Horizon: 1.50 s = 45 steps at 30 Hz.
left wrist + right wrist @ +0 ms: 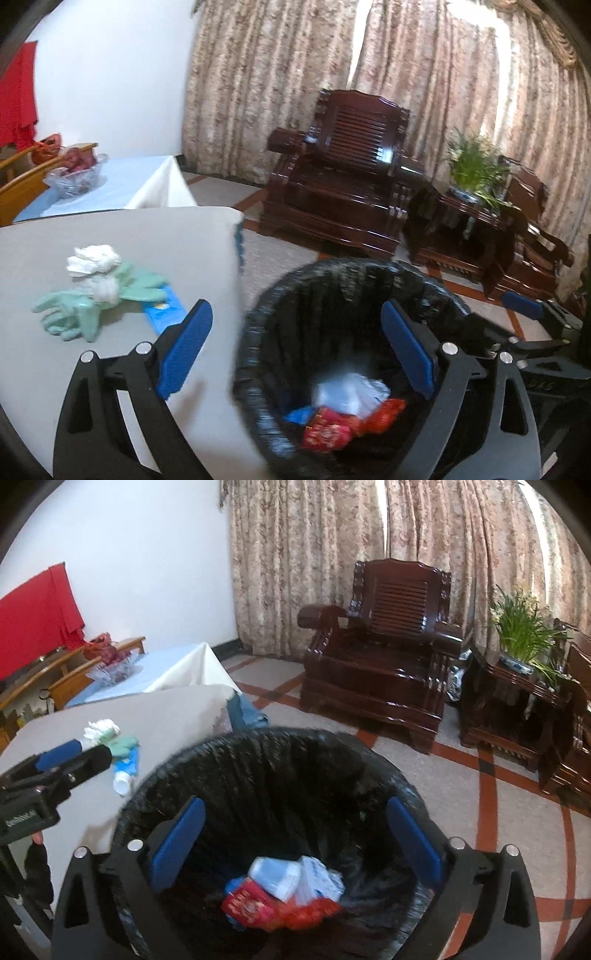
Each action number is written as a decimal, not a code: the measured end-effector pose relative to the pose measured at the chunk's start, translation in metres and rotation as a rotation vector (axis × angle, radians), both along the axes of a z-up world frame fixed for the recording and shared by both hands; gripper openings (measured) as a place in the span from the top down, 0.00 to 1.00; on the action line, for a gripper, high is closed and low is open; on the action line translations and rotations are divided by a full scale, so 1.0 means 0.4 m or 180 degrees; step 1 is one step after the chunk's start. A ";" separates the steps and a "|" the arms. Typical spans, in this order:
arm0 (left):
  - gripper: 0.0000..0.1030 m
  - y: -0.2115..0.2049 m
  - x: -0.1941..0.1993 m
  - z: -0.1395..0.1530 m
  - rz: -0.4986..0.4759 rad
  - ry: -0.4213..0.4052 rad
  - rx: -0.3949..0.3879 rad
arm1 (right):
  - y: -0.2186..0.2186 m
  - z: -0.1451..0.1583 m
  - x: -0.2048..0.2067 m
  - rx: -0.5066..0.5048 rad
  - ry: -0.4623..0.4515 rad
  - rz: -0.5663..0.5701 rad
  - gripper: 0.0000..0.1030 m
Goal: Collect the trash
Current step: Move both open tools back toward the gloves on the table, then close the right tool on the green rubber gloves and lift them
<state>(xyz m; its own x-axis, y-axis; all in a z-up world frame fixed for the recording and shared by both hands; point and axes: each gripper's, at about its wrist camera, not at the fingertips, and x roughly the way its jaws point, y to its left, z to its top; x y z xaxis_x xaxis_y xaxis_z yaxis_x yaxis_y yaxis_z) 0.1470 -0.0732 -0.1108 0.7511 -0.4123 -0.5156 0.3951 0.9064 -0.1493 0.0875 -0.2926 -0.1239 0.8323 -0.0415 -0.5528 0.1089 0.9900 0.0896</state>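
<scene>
A black-lined trash bin (280,306) (229,760) stands beside the grey table (110,236) (177,716). Red wrappers, white paper and a white container (275,878) lie in its bottom. On the table lie green gloves (74,314) (123,744), crumpled white tissues (92,258) (99,727) and a blue tube (164,308) (125,768). My left gripper (295,350) is open and empty, straddling the table's edge and the bin; it also shows in the right wrist view (66,757). My right gripper (295,845) is open and empty above the bin's mouth.
A second table (122,184) with a blue cloth holds a glass bowl (75,177). A dark wooden armchair (347,166) (388,653), a side table with a plant (472,173) (521,638) and curtains stand beyond. The floor is tiled with red lines.
</scene>
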 end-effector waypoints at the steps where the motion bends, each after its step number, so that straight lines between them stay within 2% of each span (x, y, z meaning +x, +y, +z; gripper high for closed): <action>1: 0.12 0.011 0.002 0.005 0.0036 -0.0014 0.0005 | 0.012 0.006 0.005 0.0006 -0.0025 0.0029 0.06; 9: 0.12 0.204 0.014 0.046 0.0593 -0.0191 0.0129 | 0.160 0.045 0.080 0.0086 -0.0243 0.0393 0.06; 15: 0.12 0.355 0.030 0.051 0.1021 -0.0216 0.0232 | 0.303 0.057 0.155 0.0165 -0.0358 0.0697 0.06; 19: 0.13 0.445 0.039 0.042 0.1281 -0.0203 0.0290 | 0.382 0.046 0.195 0.0167 -0.0376 0.0853 0.06; 26: 0.13 0.543 0.068 0.008 0.1544 -0.0112 0.0363 | 0.516 -0.008 0.273 0.0075 -0.0314 0.1071 0.08; 41: 0.13 0.632 0.138 -0.060 0.1653 0.0043 0.0323 | 0.664 -0.122 0.414 0.0145 0.0065 0.1373 0.29; 44: 0.13 0.642 0.146 -0.065 0.1670 0.0050 0.0309 | 0.680 -0.134 0.431 0.0156 0.0145 0.1478 0.42; 45: 0.13 0.646 0.149 -0.067 0.1675 0.0054 0.0304 | 0.683 -0.138 0.434 0.0171 0.0172 0.1524 0.51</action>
<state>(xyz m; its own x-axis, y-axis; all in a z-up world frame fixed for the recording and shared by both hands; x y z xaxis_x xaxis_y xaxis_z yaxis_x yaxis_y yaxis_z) 0.2064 0.1850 -0.1374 0.8350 0.0672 -0.5462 -0.1184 0.9912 -0.0589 0.2609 -0.0193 -0.1790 0.7209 0.3689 -0.5867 -0.3520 0.9241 0.1487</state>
